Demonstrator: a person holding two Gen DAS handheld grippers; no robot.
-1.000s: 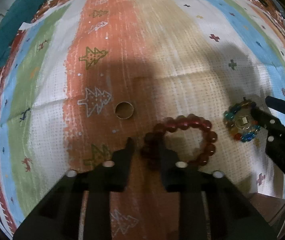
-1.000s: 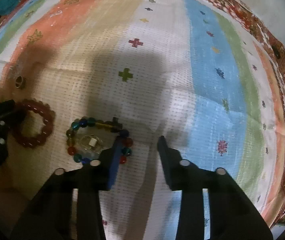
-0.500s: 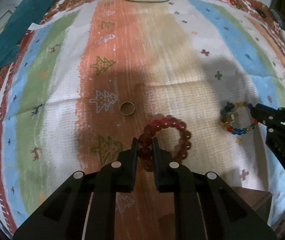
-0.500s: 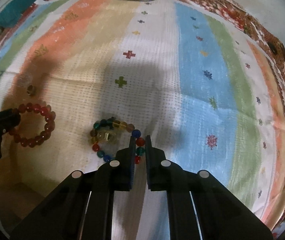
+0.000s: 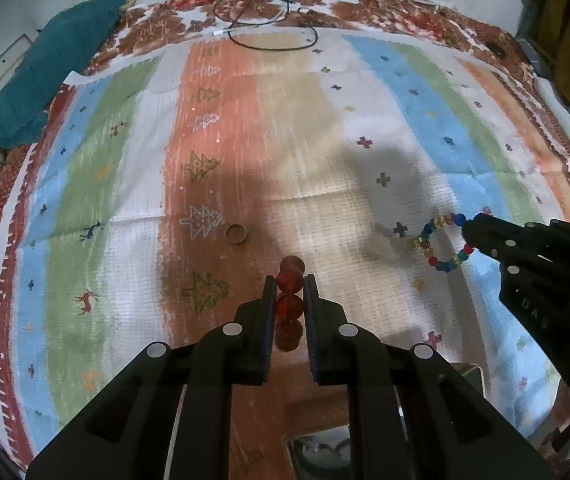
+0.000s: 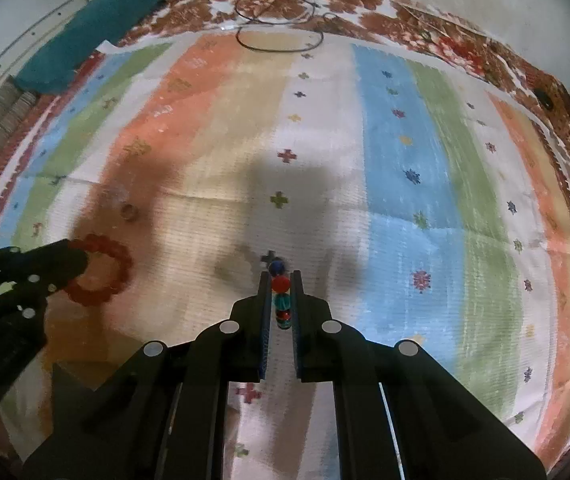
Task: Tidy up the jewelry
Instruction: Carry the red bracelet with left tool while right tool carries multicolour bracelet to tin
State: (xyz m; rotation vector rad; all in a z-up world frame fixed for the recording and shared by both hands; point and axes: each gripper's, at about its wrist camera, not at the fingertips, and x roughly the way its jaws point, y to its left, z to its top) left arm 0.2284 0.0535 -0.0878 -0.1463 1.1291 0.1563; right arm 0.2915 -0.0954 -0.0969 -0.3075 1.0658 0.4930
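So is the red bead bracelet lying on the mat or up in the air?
Up in the air. The left gripper is pinching the red bead bracelet, which hangs edge-on between the fingers, off the striped mat.

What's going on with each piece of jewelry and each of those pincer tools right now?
Red bead bracelet: clamped between the left gripper's fingers, off the cloth.
Multicolored bead bracelet: clamped between the right gripper's fingers, lifted.
Ring: lying loose on the striped cloth.
Left gripper: shut.
Right gripper: shut.
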